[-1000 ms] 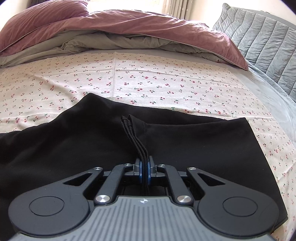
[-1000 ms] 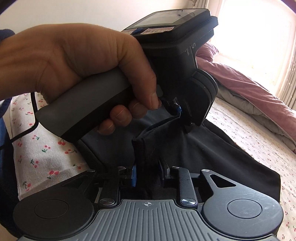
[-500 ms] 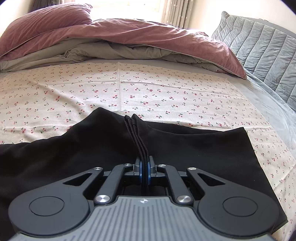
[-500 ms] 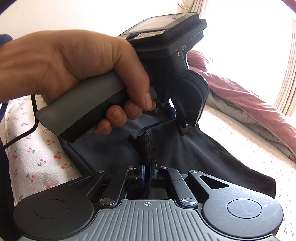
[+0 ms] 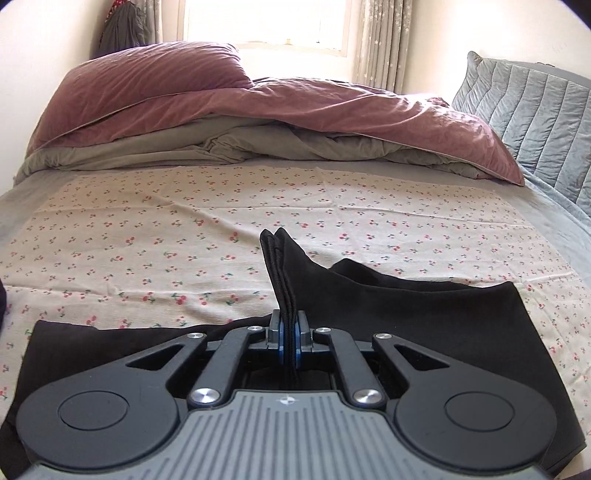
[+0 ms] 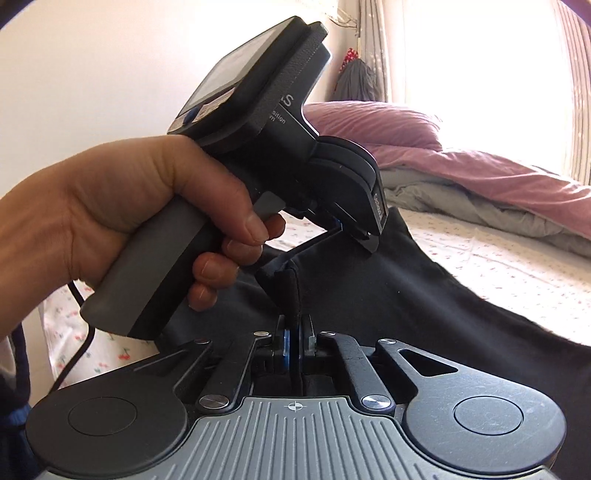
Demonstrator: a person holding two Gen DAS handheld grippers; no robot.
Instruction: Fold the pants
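Black pants (image 5: 424, 314) lie on a cherry-print sheet (image 5: 184, 229) across the bed. My left gripper (image 5: 290, 325) is shut on a layered hem of the pants, and the pinched edge stands up as a peak above the jaws. In the right wrist view my right gripper (image 6: 294, 332) is shut on another fold of the same black pants (image 6: 388, 295), lifted off the sheet. The other hand-held gripper (image 6: 343, 221), gripped by a person's hand (image 6: 129, 210), pinches the cloth just beyond and above my right jaws.
A mauve duvet (image 5: 295, 107) over a grey blanket is heaped at the far side of the bed. A grey quilted headboard cushion (image 5: 535, 122) stands at the right. A bright window (image 5: 266, 22) and curtains are behind. A cable (image 6: 79, 332) hangs from the hand-held gripper.
The right jaws closed onto the fold of the pants. Both grippers rose and pulled back, lifting the black cloth; more bare sheet shows ahead of the left gripper.
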